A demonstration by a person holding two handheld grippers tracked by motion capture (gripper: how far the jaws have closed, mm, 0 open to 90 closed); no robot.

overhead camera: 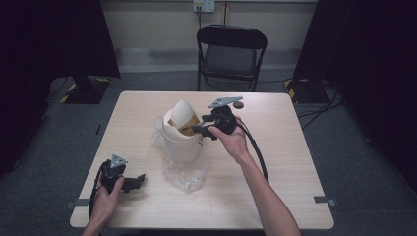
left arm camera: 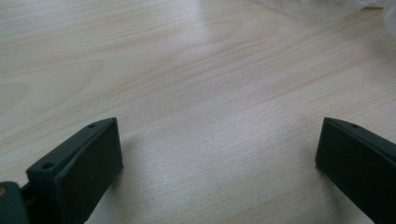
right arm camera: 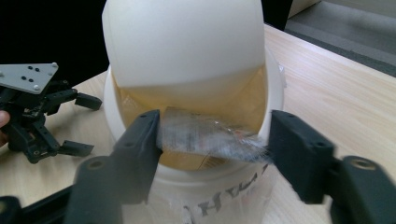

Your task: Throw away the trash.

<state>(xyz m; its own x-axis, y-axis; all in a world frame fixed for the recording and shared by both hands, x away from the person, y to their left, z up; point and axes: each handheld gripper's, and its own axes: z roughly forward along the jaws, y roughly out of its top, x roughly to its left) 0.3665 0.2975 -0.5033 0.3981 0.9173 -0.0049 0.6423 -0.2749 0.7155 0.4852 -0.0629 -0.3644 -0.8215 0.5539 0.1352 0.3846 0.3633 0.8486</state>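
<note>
Small white plastic bin [overhead camera: 183, 142] with swing lid sat mid-table on clear plastic bag [overhead camera: 186, 172]. Right gripper [right arm camera: 212, 140], jaws spread, held crinkly clear wrapper [right arm camera: 205, 137] at bin mouth. Best push slowly, straight in. Left gripper [overhead camera: 135, 182] rested spread, seven o'clock from bin.

A pale wooden table [overhead camera: 275, 162] seen from above. A person's right hand [overhead camera: 231, 140] holds the right gripper [overhead camera: 199, 129] at the rim of a small white bin [overhead camera: 183, 142] with a tilted swing lid [overhead camera: 181, 114]. A clear plastic bag [overhead camera: 186, 172] lies crumpled beneath the bin. The left gripper [overhead camera: 140, 179] rests on the table, held by the left hand [overhead camera: 105, 196], well apart from the bin. A black folding chair [overhead camera: 231, 51] stands beyond the table.
</note>
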